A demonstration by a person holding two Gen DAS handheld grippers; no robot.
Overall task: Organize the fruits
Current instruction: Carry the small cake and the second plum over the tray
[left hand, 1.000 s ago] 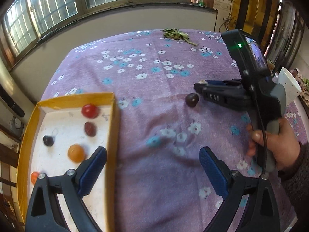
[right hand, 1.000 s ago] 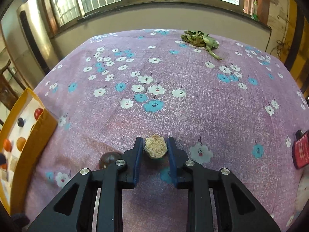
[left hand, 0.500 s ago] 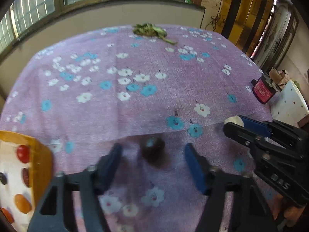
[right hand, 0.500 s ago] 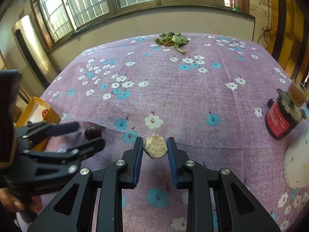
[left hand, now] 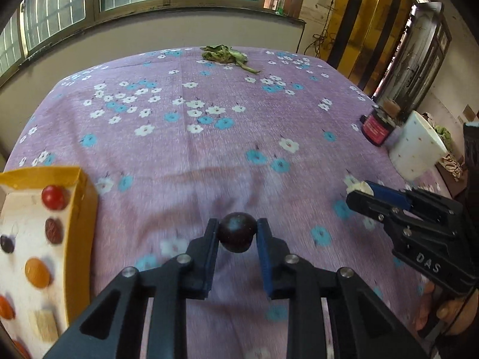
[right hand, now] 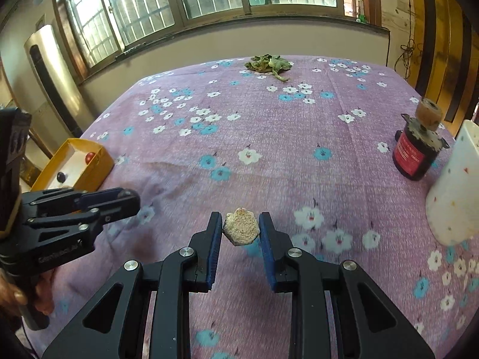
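Observation:
My left gripper (left hand: 237,234) is shut on a dark round fruit (left hand: 237,235), held just above the purple flowered cloth. My right gripper (right hand: 241,231) is shut on a pale, rough, beige lump (right hand: 241,230). In the left wrist view the right gripper (left hand: 363,193) is at the right, with the lump (left hand: 357,186) at its tip. In the right wrist view the left gripper (right hand: 127,199) is at the left. A yellow box (left hand: 79,209) at the left holds several small fruits, red (left hand: 54,197), brown, dark and orange; it also shows in the right wrist view (right hand: 98,167).
A red and black can (right hand: 414,152) with a cork-like top and a white spotted cup (right hand: 455,191) stand at the right. A bunch of wilted green leaves (right hand: 268,64) lies at the far edge of the table, below the windows.
My left gripper swung from over the yellow box to the dark fruit and closed on it. My right gripper, still holding the beige lump, drew back to the right.

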